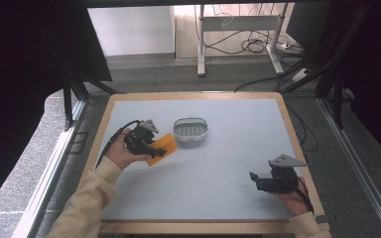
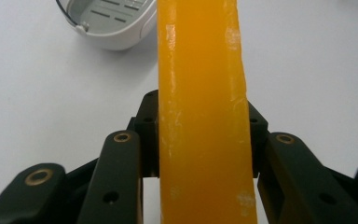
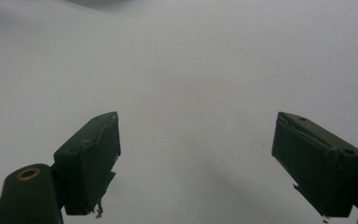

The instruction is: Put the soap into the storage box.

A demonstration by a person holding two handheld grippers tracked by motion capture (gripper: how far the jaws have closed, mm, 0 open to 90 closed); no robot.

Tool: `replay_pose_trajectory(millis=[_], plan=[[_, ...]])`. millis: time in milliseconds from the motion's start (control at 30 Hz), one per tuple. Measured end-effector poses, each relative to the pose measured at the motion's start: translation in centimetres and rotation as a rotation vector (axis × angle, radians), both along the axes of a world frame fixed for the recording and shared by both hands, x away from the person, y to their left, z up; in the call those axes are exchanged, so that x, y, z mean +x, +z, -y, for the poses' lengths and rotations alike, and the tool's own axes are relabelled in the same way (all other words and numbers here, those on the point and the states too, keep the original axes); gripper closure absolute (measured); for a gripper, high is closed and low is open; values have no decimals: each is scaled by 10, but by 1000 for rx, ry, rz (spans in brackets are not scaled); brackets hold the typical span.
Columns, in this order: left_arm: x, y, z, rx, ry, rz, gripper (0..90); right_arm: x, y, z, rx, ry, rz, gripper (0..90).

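An orange soap bar (image 1: 161, 148) is held just above the white table, a little left of a white oval soap dish (image 1: 190, 130). My left gripper (image 1: 155, 147) is shut on the bar, its black jaws pressing both narrow sides. In the left gripper view the orange bar (image 2: 203, 107) runs up the middle between the jaws, with the slotted soap dish (image 2: 109, 23) lying beyond at upper left. My right gripper (image 1: 254, 178) rests low at the table's front right, open. In the right gripper view its two pads (image 3: 93, 158) stand wide apart over bare table.
The table (image 1: 238, 144) has a wooden rim and a pale top. Beyond its far edge are the legs of a desk (image 1: 238, 34) and loose cables on the floor. Dark frames stand at both sides.
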State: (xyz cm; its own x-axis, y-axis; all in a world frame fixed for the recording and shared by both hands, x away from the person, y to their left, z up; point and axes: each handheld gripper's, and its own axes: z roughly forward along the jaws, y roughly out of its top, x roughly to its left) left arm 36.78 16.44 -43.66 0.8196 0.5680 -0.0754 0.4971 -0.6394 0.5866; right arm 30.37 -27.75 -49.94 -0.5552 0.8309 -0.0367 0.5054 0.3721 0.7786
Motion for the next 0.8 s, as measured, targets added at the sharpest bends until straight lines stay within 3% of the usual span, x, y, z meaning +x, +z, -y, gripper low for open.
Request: replay_pose_trajectory(millis=[233,367,567,800], plan=[[7,4,4,25,-4,11,619,0,-1,-1,-2,6,-4,155],[11,7,3,13,-7,10,619,1,-1,-1,-3,7,-6,156],[16,12,5,52,-13,30,619,1,-1,0,-1,2,-8,155],[21,16,8,56,-28,35,619,0,-1,-1,-2,7,-7,156]])
